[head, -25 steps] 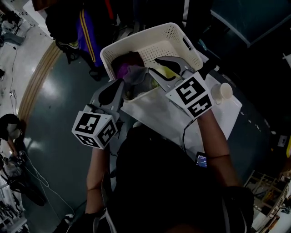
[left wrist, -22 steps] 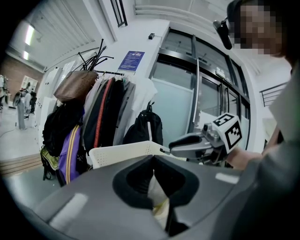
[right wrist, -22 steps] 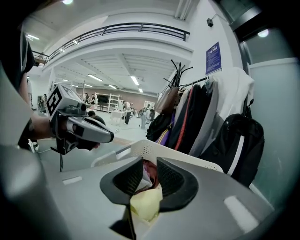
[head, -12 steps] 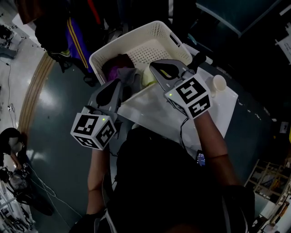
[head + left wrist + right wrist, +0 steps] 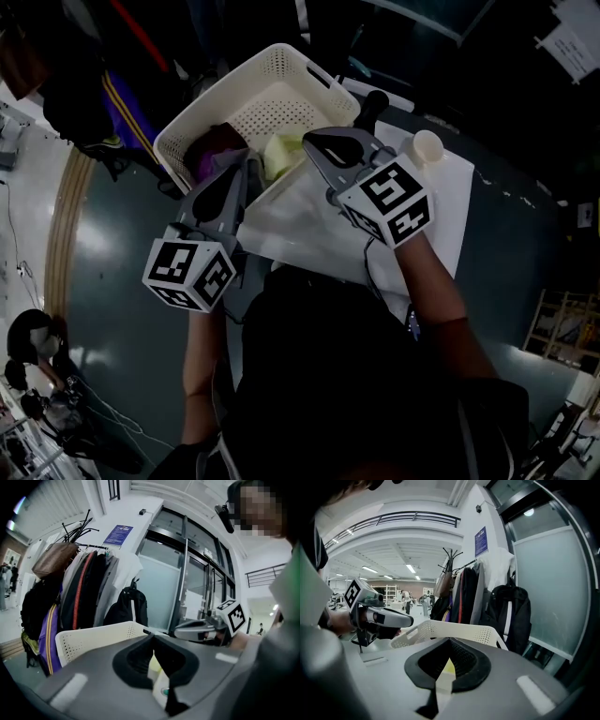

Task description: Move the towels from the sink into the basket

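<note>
I'm holding the left gripper (image 5: 246,157) and right gripper (image 5: 307,141) closed and empty beside the basket (image 5: 272,103). A purple towel (image 5: 216,148) and a yellow towel (image 5: 281,155) are lying inside, so I'm probably finishing, though the sink isn't showing.

A white table (image 5: 417,230) is pictured from above, set on a dark, glossy floor (image 5: 112,225). A white perforated basket (image 5: 281,67) is placed at its far left corner; how much of it is borne by the top cannot be told. A small pale cup (image 5: 427,146) is stood near the far edge, and a black upright object (image 5: 373,103) is seen between cup and basket.
</note>
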Demonstrator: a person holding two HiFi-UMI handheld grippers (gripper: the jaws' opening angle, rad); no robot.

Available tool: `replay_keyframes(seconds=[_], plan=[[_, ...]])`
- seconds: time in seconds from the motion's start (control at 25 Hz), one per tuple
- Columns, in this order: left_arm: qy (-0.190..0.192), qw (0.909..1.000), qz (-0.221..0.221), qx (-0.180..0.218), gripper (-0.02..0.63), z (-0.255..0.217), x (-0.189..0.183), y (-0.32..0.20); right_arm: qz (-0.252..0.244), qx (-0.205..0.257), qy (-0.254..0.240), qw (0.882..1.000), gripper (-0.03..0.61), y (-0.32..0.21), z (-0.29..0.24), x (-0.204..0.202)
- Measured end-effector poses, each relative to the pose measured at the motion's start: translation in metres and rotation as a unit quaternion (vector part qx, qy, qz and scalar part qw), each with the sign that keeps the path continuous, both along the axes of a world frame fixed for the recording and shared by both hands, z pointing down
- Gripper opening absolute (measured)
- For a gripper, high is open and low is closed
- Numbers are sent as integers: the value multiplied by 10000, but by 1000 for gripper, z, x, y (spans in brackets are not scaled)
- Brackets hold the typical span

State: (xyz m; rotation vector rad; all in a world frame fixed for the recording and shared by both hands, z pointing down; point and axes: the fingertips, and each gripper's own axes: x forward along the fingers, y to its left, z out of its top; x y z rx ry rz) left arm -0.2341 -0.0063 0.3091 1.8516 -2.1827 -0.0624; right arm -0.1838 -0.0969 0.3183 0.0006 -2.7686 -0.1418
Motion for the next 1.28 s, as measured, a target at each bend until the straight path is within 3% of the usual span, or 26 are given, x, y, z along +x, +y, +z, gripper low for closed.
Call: replay_keyframes(seconds=[0.64,1.0,1.28], plan=[[-115,9959,892,-121,5,2,44,-43,977,-329,-118,9946,-2,-33,9,67],[-53,9899,1409,-146,5,8,75,-65,1531,-792,-265,9847,-2,-48,17,101],[-33,9863,1646,-113,5,5,88,-75,1874,-898,-318,9776,-3,-57,15,123]])
